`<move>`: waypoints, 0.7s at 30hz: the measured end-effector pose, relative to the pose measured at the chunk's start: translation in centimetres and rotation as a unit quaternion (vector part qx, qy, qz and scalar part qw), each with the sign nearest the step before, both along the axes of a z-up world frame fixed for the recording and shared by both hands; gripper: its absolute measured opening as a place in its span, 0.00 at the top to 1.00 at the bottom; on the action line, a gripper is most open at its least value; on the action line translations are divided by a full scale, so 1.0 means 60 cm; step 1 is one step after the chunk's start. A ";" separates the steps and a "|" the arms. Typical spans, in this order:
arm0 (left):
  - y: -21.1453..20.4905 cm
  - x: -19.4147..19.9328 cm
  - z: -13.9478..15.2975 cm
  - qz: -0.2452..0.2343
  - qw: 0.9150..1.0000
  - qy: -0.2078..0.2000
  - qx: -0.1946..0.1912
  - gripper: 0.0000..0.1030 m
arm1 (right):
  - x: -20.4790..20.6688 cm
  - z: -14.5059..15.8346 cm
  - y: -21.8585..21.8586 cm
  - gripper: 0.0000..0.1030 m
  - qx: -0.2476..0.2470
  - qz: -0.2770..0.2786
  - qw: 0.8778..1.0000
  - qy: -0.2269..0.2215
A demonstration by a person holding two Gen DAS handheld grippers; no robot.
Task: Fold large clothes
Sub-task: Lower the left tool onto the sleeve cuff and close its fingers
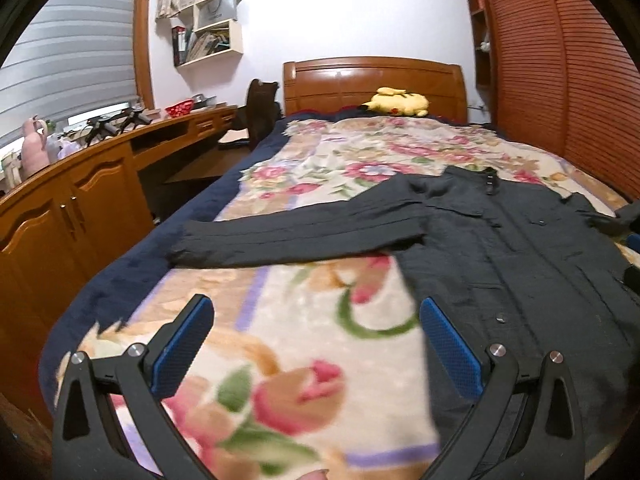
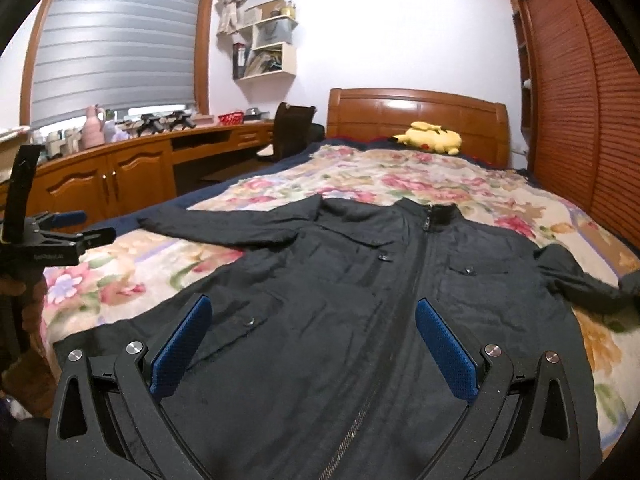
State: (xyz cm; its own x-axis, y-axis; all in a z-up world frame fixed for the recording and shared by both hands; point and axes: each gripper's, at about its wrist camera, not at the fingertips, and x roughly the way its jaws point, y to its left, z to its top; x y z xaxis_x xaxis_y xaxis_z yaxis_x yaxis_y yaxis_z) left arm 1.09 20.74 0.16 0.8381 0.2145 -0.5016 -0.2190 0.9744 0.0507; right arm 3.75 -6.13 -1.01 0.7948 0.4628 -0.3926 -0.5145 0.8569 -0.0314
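Note:
A dark zip-up jacket (image 2: 360, 300) lies flat, front up, on the floral blanket (image 2: 420, 184), collar toward the headboard. Its left sleeve (image 1: 296, 236) stretches straight out toward the bed's left edge; the right sleeve (image 2: 580, 276) bends off to the right. My right gripper (image 2: 314, 312) hangs open over the jacket's lower front, near the zipper. My left gripper (image 1: 316, 312) is open above bare blanket, just left of the jacket's hem, below the outstretched sleeve. The left gripper (image 2: 52, 236) also shows at the left edge of the right wrist view.
A yellow plush toy (image 2: 430, 138) rests by the wooden headboard (image 2: 416, 116). A long wooden desk (image 1: 80, 184) with clutter runs along the left, a dark chair (image 1: 260, 112) beside it. Slatted wardrobe doors (image 2: 580, 100) stand on the right. A navy sheet (image 1: 120, 264) borders the blanket.

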 end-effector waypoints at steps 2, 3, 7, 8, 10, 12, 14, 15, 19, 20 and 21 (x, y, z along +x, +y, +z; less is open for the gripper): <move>0.023 0.007 -0.003 0.007 1.000 0.005 -0.003 0.00 | 0.009 0.006 0.010 0.00 0.004 0.006 1.000 0.004; 0.033 0.009 -0.005 0.011 1.000 0.007 -0.004 0.00 | 0.014 0.009 0.018 0.00 0.004 0.008 1.000 0.003; 0.079 0.027 -0.014 0.028 0.999 0.021 -0.014 0.00 | 0.032 0.022 0.054 0.00 0.000 0.019 1.000 -0.002; 0.094 0.032 -0.018 0.030 0.999 0.024 -0.020 0.00 | 0.038 0.024 0.065 0.00 -0.002 0.023 1.000 -0.002; 0.117 0.038 -0.020 0.030 0.999 0.027 -0.031 0.00 | 0.050 0.024 0.089 0.00 -0.008 0.031 0.999 -0.004; 0.140 0.046 -0.023 0.035 0.998 0.033 -0.037 0.00 | 0.062 0.019 0.113 0.00 -0.015 0.043 0.999 -0.003; 0.159 0.054 -0.026 0.041 0.998 0.037 -0.037 0.00 | 0.073 0.015 0.130 0.00 -0.022 0.051 0.998 0.003; 0.171 0.061 -0.027 0.044 0.998 0.041 -0.037 0.00 | 0.080 0.013 0.140 0.00 -0.026 0.056 0.998 0.006; 0.207 0.091 -0.036 0.062 0.996 0.053 -0.030 0.00 | 0.105 0.004 0.166 0.00 -0.032 0.078 0.996 0.013; 0.215 0.099 -0.040 0.066 0.996 0.057 -0.032 0.00 | 0.110 0.000 0.169 0.00 -0.033 0.081 0.996 0.015; 0.225 0.108 -0.045 0.070 0.995 0.061 -0.036 0.00 | 0.116 -0.005 0.173 0.00 -0.035 0.086 0.995 0.019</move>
